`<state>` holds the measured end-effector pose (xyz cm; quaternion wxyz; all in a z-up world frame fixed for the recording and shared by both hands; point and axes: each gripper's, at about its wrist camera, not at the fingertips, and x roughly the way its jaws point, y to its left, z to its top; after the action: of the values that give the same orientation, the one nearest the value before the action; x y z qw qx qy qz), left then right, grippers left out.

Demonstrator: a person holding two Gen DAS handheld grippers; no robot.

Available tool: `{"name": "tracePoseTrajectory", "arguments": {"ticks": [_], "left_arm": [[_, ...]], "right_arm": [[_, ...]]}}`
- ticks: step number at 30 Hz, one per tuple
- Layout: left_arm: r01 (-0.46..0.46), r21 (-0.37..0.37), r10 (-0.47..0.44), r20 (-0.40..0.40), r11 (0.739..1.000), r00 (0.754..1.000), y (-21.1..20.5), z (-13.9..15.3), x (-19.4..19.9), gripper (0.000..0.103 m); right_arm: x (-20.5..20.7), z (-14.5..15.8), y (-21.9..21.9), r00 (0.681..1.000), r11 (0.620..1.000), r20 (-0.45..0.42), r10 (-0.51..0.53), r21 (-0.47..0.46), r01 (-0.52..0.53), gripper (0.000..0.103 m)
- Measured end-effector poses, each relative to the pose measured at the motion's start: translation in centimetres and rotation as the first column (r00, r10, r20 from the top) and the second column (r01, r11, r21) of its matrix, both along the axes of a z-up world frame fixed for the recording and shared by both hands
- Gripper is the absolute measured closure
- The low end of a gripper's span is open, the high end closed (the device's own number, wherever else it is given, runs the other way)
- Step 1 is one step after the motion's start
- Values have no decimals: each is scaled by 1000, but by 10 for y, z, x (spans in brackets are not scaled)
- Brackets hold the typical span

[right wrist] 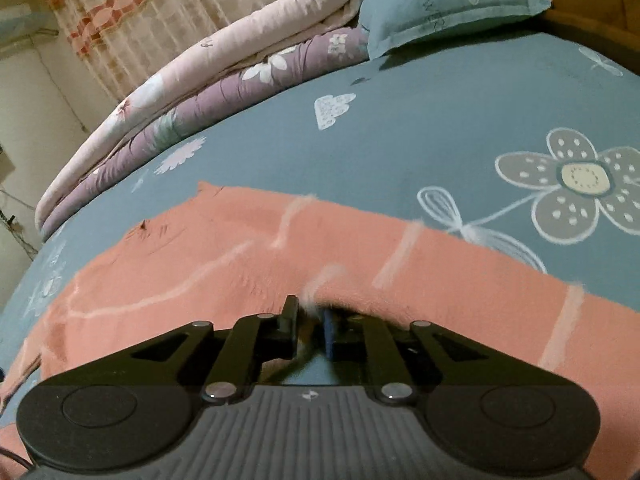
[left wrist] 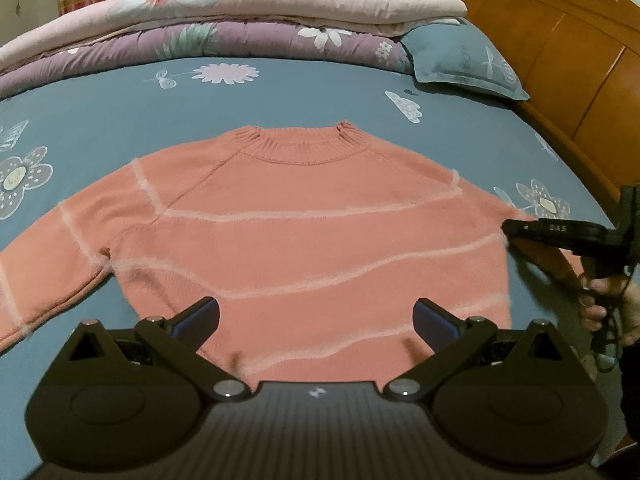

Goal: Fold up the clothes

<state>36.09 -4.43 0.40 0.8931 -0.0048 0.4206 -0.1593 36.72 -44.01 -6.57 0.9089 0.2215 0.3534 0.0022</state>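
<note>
Left wrist view: the left gripper hovers open above the hem of a salmon-pink striped knit sweater spread on the bed. Right wrist view: the right gripper pinches the sweater's sleeve; lift gently, carrying it inward without dragging.

sweater | coral pink, pale stripes | flat, front up, sleeves spread | on blue bedsheet
</note>
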Motion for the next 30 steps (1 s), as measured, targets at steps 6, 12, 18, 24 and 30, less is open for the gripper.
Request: {"name": "tracePoseTrajectory", "arguments": {"ticks": [6, 12, 18, 24, 30], "left_arm": [[26, 5, -26, 12, 1000, 1000, 3, -4, 5, 1], [67, -27, -69, -62, 997, 996, -4, -30, 11, 1], [-42, -110, 22, -180, 993, 983, 24, -64, -17, 1], [-88, -120, 72, -131, 989, 989, 47, -49, -42, 1], [-117, -72, 110, -99, 991, 989, 56, -43, -53, 1]], "right_arm": [[-39, 31, 33, 997, 998, 34, 63, -28, -62, 74], [-26, 53, 104, 951, 958, 130, 282, -94, -271, 65], [-32, 15, 137, 941, 934, -55, 333, -114, -338, 64], [-63, 35, 123, 960, 956, -27, 277, -96, -278, 53], [-83, 73, 157, 921, 905, 25, 389, -197, -377, 35]]}}
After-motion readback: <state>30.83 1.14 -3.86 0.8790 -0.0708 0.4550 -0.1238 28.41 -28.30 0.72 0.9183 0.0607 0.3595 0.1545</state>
